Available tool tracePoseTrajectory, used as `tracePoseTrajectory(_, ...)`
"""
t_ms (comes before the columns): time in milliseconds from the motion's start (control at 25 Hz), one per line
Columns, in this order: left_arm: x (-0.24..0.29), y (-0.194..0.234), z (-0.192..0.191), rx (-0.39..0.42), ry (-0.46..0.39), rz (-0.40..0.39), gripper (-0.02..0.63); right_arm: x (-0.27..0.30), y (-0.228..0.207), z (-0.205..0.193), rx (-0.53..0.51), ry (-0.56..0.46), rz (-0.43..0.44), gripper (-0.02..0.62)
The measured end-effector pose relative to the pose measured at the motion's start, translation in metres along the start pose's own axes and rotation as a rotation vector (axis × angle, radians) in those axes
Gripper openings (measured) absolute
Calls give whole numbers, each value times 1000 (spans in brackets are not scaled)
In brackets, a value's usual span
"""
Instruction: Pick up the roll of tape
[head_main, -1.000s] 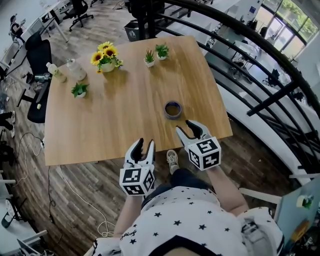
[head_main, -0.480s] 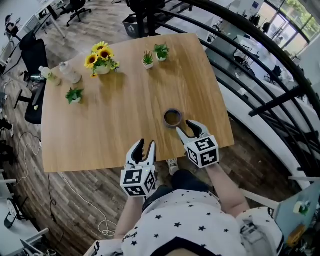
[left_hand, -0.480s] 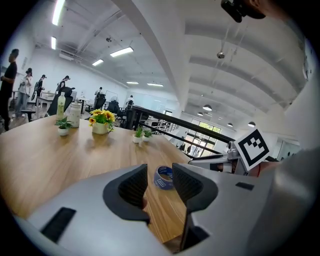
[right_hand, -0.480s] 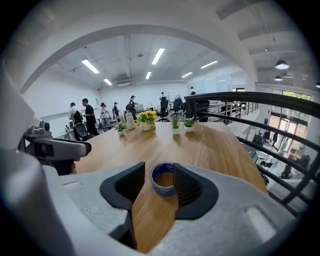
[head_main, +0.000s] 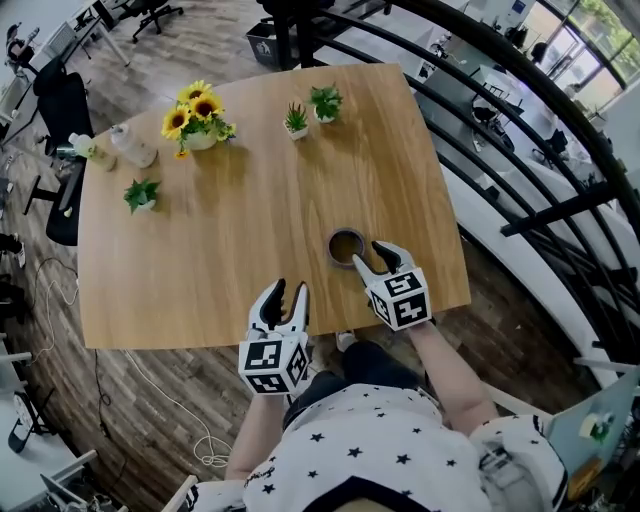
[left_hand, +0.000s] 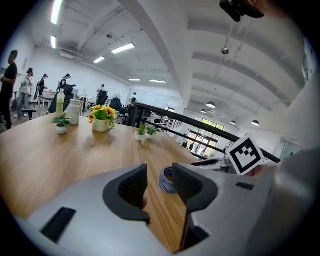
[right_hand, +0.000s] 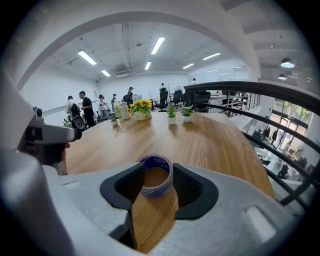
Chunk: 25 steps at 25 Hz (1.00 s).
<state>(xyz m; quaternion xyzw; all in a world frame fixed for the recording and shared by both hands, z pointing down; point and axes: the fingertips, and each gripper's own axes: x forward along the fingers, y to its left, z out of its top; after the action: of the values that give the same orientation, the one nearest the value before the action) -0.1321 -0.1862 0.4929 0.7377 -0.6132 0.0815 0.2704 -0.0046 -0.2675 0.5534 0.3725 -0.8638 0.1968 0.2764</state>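
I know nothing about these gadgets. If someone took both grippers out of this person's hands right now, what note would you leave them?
Left gripper: open, empty, over the near edge of the table, left of the tape.
Right gripper: open, with the tape at the mouth of its jaws, not gripped.
Tape: lying flat on the table, near the front right side.
Done: right gripper lined up on the tape.
Left to do: probably ease the right gripper a little further in, close on the tape, then lift.
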Motion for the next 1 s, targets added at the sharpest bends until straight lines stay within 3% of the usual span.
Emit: tracePoseTrajectory(1000,49,6,-2,-20,53,-22,144,80,-29,-16,-13,141,-5,160)
